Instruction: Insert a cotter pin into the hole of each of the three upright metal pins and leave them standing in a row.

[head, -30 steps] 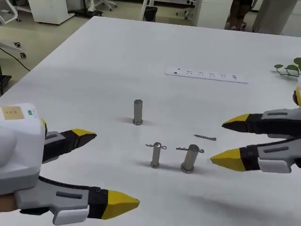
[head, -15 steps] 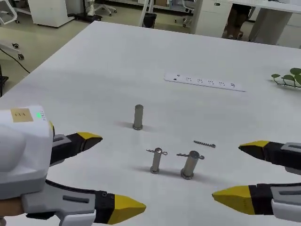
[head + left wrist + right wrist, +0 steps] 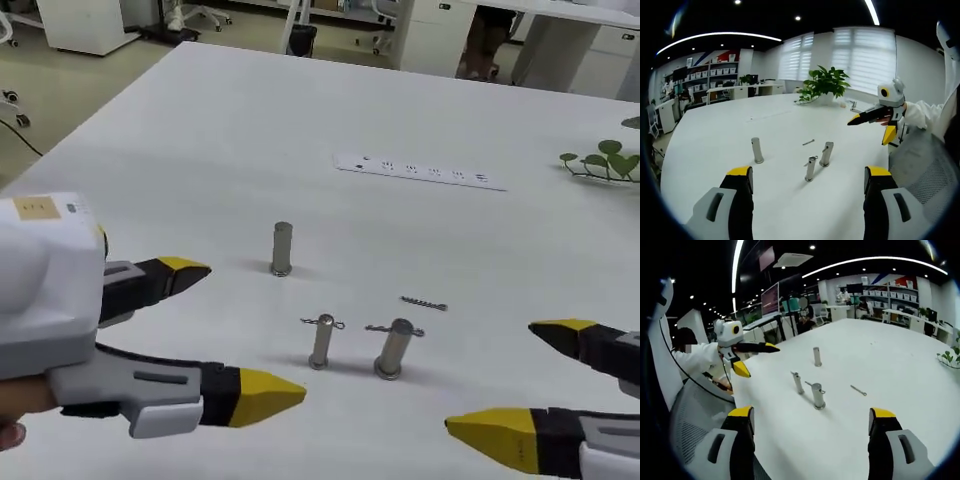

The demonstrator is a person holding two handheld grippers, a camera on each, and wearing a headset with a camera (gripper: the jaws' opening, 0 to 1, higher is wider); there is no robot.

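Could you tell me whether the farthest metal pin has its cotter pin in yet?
Not in. The far pin stands upright with a bare top, and a loose cotter pin lies flat on the table.

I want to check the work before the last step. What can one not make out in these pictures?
1. Hole in the back pin: too small in the head view and both gripper views.
2. How far the cotter pin passes through the thin front pin: too small, head view.
3. Right gripper: body cut off by the head view's right edge.
4. Plant: cut off by the same edge.
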